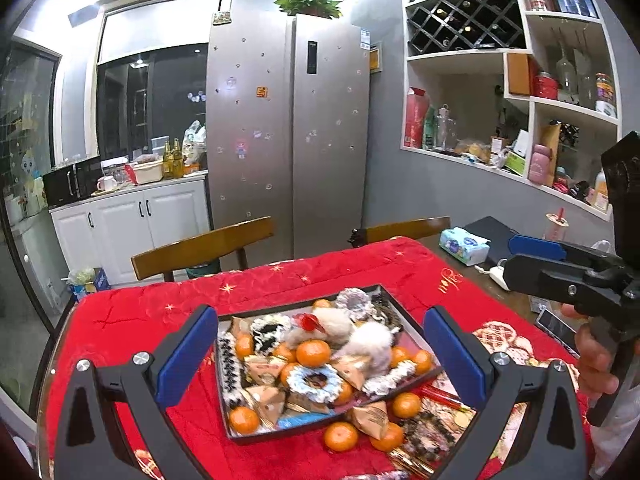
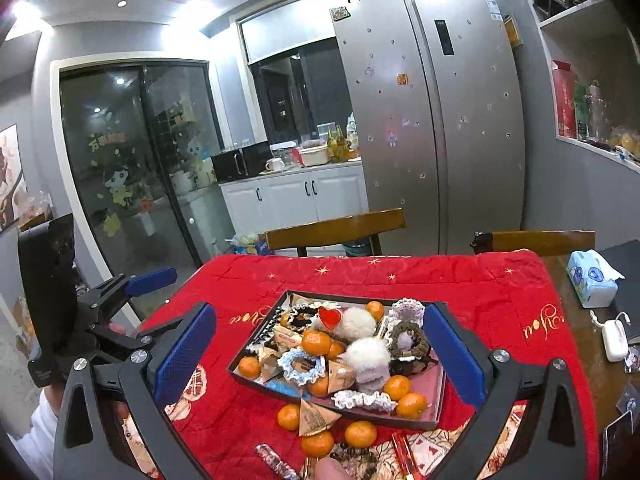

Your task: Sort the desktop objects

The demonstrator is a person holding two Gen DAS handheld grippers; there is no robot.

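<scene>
Dozens of small things crowd one shallow dark tray (image 1: 240,436) (image 2: 438,420) at the middle of the red cloth (image 1: 132,320) (image 2: 480,280): tangerines (image 1: 313,353) (image 2: 316,342), white pompoms (image 1: 374,344) (image 2: 366,354), a blue-and-white crocheted scrunchie (image 1: 314,382) (image 2: 301,364) and triangular paper packets (image 1: 266,398) (image 2: 342,376), heaped and touching. At the tray's 6 o'clock rim more tangerines (image 1: 341,436) (image 2: 361,434) and another packet (image 1: 370,420) (image 2: 316,418) lie loose on the cloth.

Both sets of jaws stand spread wide with nothing between them. The left gripper (image 1: 320,354) frames the tray from its own camera; the right wrist view catches it from the side at 9 o'clock (image 2: 152,280), off the surface's edge. The right gripper (image 2: 320,348) frames the tray likewise, and the left wrist view shows it at 3 o'clock (image 1: 536,254), held in a bare hand (image 1: 592,360).

Only the right wrist view shows a fingertip (image 2: 332,470) at 6 o'clock, a dark bead string (image 2: 356,456) beside it and a white charger (image 2: 614,338) on the bare wood at 3 o'clock. Only the left wrist view takes in the shelves with the wine rack (image 1: 466,24) at 1 o'clock and a phone (image 1: 556,324) by the cloth's right edge. A tissue pack (image 1: 464,245) (image 2: 592,280), two chair backs (image 1: 204,246) (image 2: 334,228) and the silver fridge (image 1: 288,128) (image 2: 432,120) appear in both.
</scene>
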